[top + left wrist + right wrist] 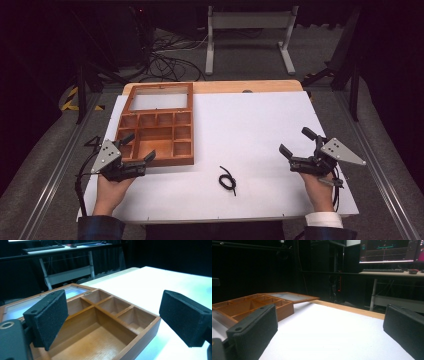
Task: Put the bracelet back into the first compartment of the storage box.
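A: Hovering at the near edge of the wooden box, the left gripper, jaws spread wide and holding nothing. One pad over the big front compartment, the other out past the front wall, above the table. Touching the wood or not, hard to say.

B: And the right gripper?

A: Gaping too, empty, low over bare white tabletop at the right side, well apart from everything.

B: So which step, by the look of it?

A: Probably the very start. Box open, lid laid flat behind it, every compartment empty. Black cord lying loose on the table between the two grippers, nearer the front edge, just right of the box's near corner.

B: Next move, then?

A: Likely steadying the box with the left, swinging the right inward and down onto the cord. Thin and floppy, flat on the surface, so pads right down to the table and a pinch across the knotted middle rather than a loose end.

B: Anything in the way?

A: Nothing between the right gripper and the cord. Beyond the table, a grey stand and floor cables, out of reach. Only worry: knocking the box's corner when carrying the cord over.
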